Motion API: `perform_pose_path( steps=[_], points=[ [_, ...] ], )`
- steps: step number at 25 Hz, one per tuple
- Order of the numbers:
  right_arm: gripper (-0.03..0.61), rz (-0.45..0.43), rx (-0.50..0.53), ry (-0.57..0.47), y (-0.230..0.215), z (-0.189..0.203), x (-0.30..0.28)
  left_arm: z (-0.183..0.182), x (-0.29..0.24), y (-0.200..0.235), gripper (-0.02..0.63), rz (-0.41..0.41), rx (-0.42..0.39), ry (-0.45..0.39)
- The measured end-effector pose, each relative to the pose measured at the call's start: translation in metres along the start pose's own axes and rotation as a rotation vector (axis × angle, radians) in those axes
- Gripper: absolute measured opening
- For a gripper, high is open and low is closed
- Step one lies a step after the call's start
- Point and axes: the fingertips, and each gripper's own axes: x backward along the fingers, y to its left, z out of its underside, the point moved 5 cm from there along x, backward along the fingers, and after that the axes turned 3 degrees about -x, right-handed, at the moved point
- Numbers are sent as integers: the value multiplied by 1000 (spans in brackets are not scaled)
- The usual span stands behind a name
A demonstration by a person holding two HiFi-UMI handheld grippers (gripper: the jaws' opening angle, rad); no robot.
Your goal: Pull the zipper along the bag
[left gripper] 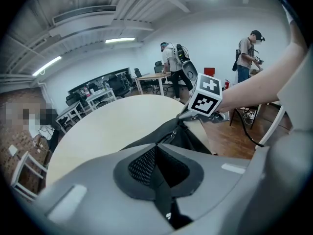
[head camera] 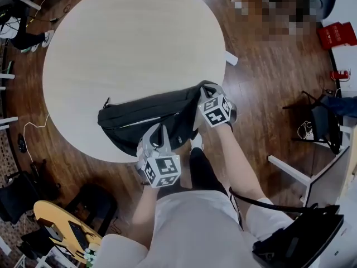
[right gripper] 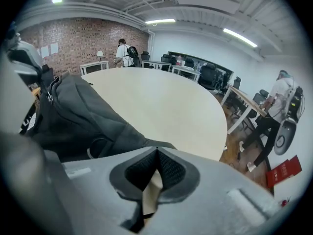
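A black bag (head camera: 150, 116) lies at the near edge of the round beige table (head camera: 111, 38), partly overhanging it. A pale zipper line (head camera: 142, 120) runs along its top. My left gripper (head camera: 158, 132) sits on the bag's near side. In the left gripper view it (left gripper: 155, 148) is shut, with a thin black strip, seemingly the zipper pull (left gripper: 164, 195), between its pads. My right gripper (head camera: 205, 91) is at the bag's right end. It (right gripper: 157, 151) is shut where the bag (right gripper: 73, 116) runs a narrow black end into its tips. The left gripper view shows the right gripper (left gripper: 185, 115) touching that end.
The person's legs (head camera: 189, 222) stand against the table's near edge. A yellow object (head camera: 61, 222) lies on the floor at lower left, and a black bag (head camera: 295, 239) at lower right. A white desk leg (head camera: 290, 172) is to the right. People (left gripper: 171, 62) stand among desks further back.
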Motion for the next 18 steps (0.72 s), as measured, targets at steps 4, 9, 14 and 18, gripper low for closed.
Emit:
perform_pose_path(
  steps=[4,9,14,18],
  points=[
    [-12,21,-8,14,1,0,0,27,22,46,21,-74,35,23],
    [-13,48,-28,21,1,-4,2,75,48,105,21,-164,65,71],
    [-14,96,-46,47,3,-6,1,123,65,174,21,-266,118,133],
    [-15,153,-41,80,6,-8,0,165,67,228,20,-331,188,172]
  ],
)
